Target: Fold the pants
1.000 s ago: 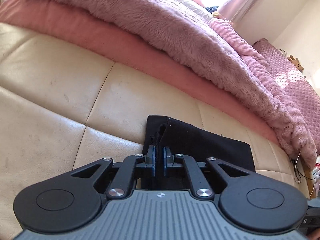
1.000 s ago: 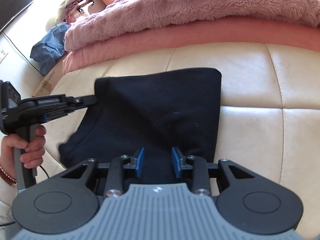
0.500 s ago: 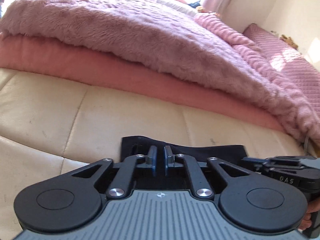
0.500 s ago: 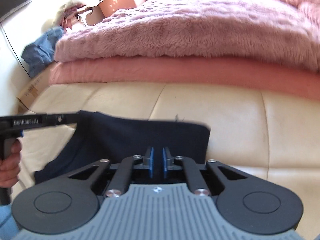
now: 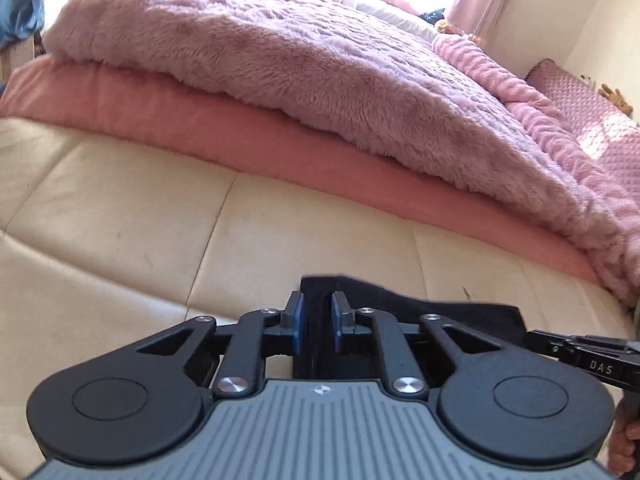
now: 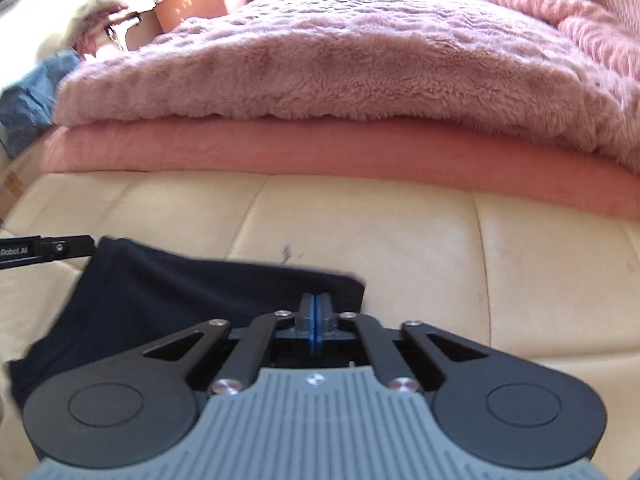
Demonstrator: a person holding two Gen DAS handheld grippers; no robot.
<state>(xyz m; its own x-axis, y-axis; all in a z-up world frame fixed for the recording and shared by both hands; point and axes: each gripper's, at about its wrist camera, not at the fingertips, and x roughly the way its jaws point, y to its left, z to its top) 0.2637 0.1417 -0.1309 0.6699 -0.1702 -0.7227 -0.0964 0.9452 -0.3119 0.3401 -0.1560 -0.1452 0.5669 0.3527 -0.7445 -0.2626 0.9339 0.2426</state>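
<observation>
The dark navy pants (image 6: 180, 292) lie folded on the cream leather cushion (image 6: 400, 248). My right gripper (image 6: 315, 320) is shut on the pants' right edge. The left gripper's tip (image 6: 60, 247) touches the pants' far left corner in the right wrist view. In the left wrist view my left gripper (image 5: 317, 322) has its pads slightly apart with the pants' corner (image 5: 400, 310) between them. The right gripper (image 5: 580, 354) shows at the right edge there, by the pants' other end.
A fluffy mauve blanket (image 5: 300, 68) lies on a pink blanket (image 5: 240, 136) just behind the cushion. A blue garment (image 6: 28, 100) and a terracotta pot (image 6: 196, 0) sit at the back left. A pink quilted headboard (image 5: 580, 112) stands at the right.
My right gripper closed onto the pants' edge from open. My left gripper's pads have parted a little. Both cameras dropped low toward the cushion, and the pants look flatter.
</observation>
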